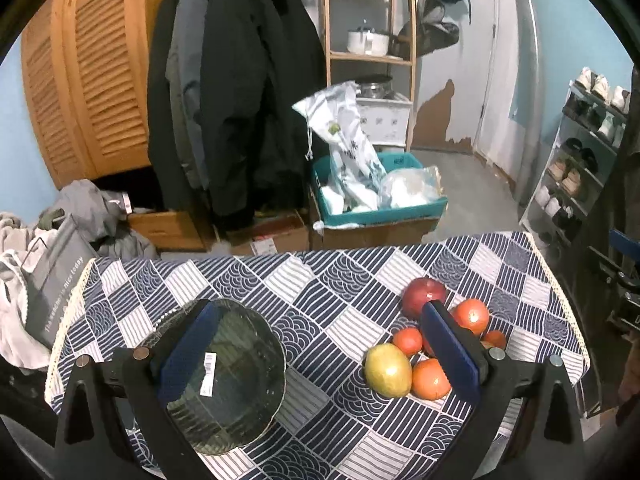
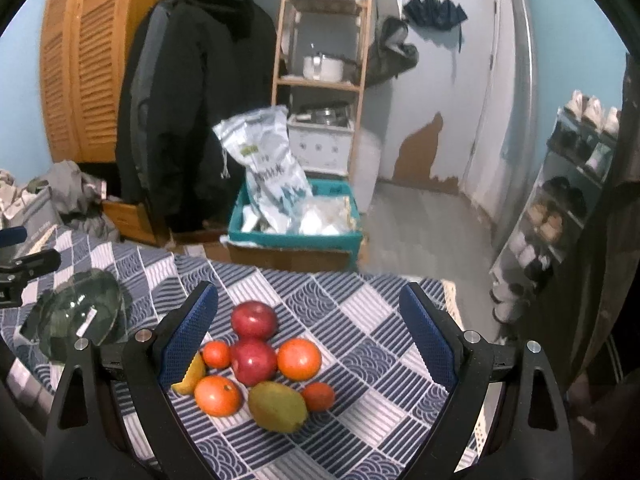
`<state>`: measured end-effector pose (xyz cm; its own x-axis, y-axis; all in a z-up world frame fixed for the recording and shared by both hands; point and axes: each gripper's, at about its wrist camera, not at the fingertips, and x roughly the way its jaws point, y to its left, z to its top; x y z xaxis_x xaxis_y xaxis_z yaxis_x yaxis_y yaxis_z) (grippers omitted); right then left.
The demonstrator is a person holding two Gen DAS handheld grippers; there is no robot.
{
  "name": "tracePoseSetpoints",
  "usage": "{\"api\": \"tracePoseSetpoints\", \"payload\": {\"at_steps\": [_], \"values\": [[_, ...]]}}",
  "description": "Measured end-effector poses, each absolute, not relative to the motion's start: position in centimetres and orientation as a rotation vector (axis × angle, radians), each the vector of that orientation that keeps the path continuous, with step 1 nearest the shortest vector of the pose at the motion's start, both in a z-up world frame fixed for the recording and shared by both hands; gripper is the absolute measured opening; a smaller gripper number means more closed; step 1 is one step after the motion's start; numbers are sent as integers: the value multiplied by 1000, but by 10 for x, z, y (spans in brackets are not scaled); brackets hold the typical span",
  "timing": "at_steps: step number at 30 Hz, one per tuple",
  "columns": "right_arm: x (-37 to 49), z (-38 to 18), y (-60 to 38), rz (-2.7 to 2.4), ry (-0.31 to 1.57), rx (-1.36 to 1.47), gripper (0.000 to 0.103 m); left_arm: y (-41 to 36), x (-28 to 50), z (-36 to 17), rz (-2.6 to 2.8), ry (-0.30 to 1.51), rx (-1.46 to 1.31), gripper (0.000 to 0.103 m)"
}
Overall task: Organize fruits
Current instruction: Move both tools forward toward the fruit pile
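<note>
Left gripper (image 1: 320, 360): jaws spread wide, holding nothing, raised above the desk.
Glass bowl (image 1: 224, 376): dark ribbed glass with a white barcode sticker, standing on the desk under and just behind the left gripper's left finger, which crosses in front of it; in the right wrist view the glass bowl (image 2: 76, 320) lies well to the left of the right gripper.
Desk (image 1: 320, 280): covered by a navy-and-white patchwork cloth; the bare stretch of it runs between the left gripper's two fingers.
Fruit pile: clustered at the left gripper's right finger, which hides part of it; well apart from the bowl.
Mango (image 1: 388, 370): yellow-green, just inside the left gripper's right finger, nearest the camera; in the right wrist view the mango (image 2: 278, 406) sits between that gripper's fingers, at the front of the pile.
Banana (image 2: 192, 376): small, yellow, touching or almost touching the inner face of the right gripper's left finger.
Oranges: the large orange (image 2: 218, 396) lies left of the mango; another orange (image 2: 299, 359) lies behind the mango; small ones sit at the pile's edges.
Red apples: one red apple (image 2: 254, 361) in the pile's middle, the far apple (image 2: 255, 319) just behind it, towards the fingertips.
Right gripper (image 2: 308, 320): jaws wide apart, empty, raised with the whole pile framed between its fingers, closer to the left one.
</note>
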<state>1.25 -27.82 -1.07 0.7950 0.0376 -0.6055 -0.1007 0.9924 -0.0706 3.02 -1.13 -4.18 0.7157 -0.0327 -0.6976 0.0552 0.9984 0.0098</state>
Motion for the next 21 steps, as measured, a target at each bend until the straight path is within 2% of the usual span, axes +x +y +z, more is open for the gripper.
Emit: {"api": "tracePoseSetpoints", "payload": {"at_steps": [21], "values": [[60, -84, -291, 60, 906, -103, 91, -46, 83, -137, -98, 1036, 46, 102]]}}
